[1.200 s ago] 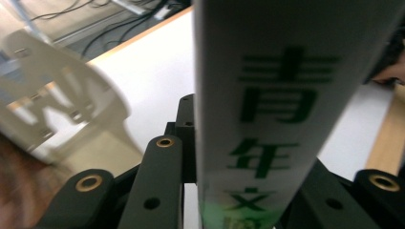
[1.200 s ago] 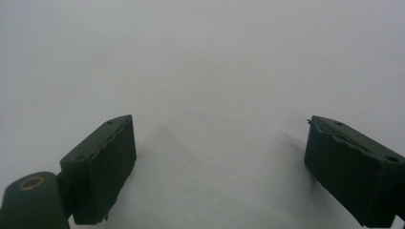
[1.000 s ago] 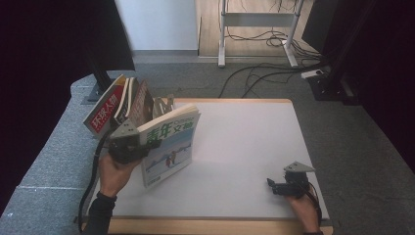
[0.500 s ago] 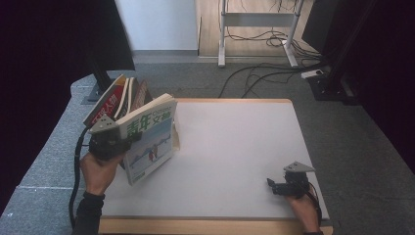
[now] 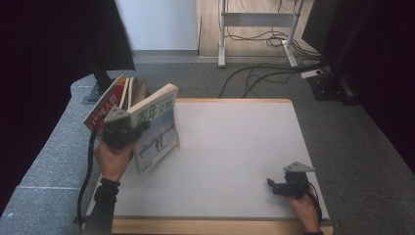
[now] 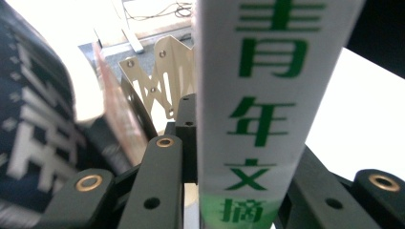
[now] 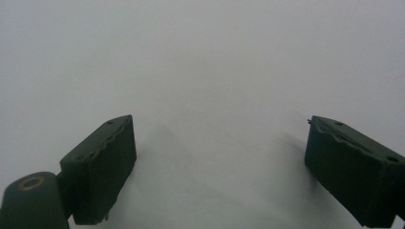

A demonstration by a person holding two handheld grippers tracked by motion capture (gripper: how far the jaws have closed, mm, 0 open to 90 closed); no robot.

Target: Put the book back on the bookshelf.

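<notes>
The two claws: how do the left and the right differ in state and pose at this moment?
The left claw is shut on the spine of the green-lettered magazine; the right claw is open with nothing between its jaws. The left claw holds its load up off the white table top near the leaning books at the far left corner; the right claw sits low at the near right edge. Both are black and hand-held.

white table top (image 5: 235, 152) bare across middle and right, leaning books (image 5: 115, 98) and held magazine (image 5: 159, 125) crowding left edge
</notes>
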